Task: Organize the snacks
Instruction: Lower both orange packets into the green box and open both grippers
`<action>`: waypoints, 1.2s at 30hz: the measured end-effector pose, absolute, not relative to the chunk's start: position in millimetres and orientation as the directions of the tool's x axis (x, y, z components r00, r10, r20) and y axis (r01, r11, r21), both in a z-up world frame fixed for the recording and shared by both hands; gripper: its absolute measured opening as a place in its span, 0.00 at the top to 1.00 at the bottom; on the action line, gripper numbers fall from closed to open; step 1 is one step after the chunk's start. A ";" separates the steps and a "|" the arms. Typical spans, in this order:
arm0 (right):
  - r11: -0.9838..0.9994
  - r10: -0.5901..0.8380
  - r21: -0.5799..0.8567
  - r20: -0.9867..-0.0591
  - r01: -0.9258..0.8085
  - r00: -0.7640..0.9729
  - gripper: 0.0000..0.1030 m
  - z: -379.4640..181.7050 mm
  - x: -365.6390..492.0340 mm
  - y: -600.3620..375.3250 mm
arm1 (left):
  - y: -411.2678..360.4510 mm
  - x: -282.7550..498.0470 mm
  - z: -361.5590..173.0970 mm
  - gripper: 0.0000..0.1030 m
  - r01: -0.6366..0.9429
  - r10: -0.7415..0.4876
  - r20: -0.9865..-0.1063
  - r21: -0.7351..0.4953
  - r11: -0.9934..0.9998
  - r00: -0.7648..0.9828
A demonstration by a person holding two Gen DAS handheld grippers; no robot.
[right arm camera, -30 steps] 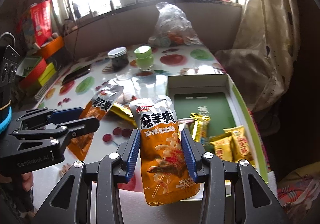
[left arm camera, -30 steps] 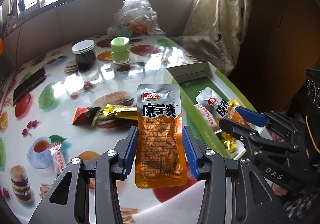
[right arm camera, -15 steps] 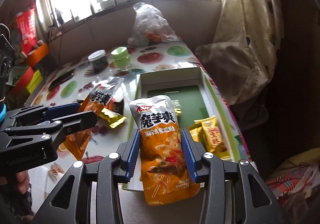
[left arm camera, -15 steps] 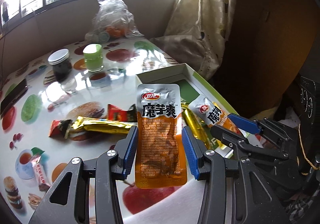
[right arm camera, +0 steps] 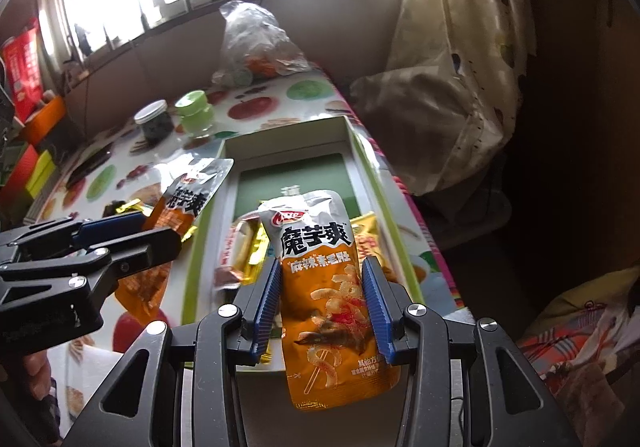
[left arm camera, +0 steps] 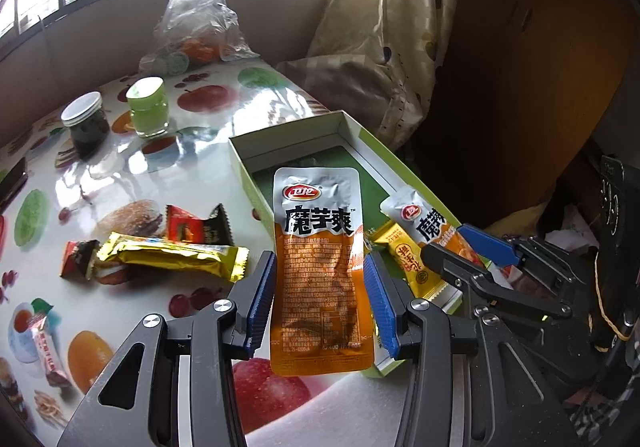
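- Konjac snack pouches — one [left arm camera: 320, 271] upright in left gripper [left arm camera: 320, 299], long axis vertical, silver top up, above green box [left arm camera: 240, 163].
- Other [right arm camera: 332, 287] likewise upright in right gripper [right arm camera: 326, 301] — both jaws narrowed, pressing pouch edges.

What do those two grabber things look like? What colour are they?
Both the left gripper and the right gripper are black, angular frames with cut-out holes and round silver bolts. Their jaws are lined with ridged bright blue pads. Pale lettering is printed on the left one's side, too blurred to read. A thin yellow cord hangs by the right one.
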State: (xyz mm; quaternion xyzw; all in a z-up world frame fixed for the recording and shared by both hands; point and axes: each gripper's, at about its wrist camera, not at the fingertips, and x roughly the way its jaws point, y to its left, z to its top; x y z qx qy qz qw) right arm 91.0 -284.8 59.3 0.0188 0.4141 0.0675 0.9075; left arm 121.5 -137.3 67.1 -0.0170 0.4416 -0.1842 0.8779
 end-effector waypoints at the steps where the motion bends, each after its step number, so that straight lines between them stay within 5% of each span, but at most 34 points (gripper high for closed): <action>1: 0.991 0.131 0.086 -0.751 -0.102 0.648 0.61 58.2 91.6 -285.9 | -139.6 122.1 65.7 0.55 0.310 -0.339 -0.772 -0.193 0.931 0.538; 36: 0.994 0.105 0.060 -0.745 -0.091 0.659 0.59 50.7 95.0 -291.0 | -164.0 126.3 49.1 0.54 0.320 -0.336 -0.810 -0.195 0.927 0.481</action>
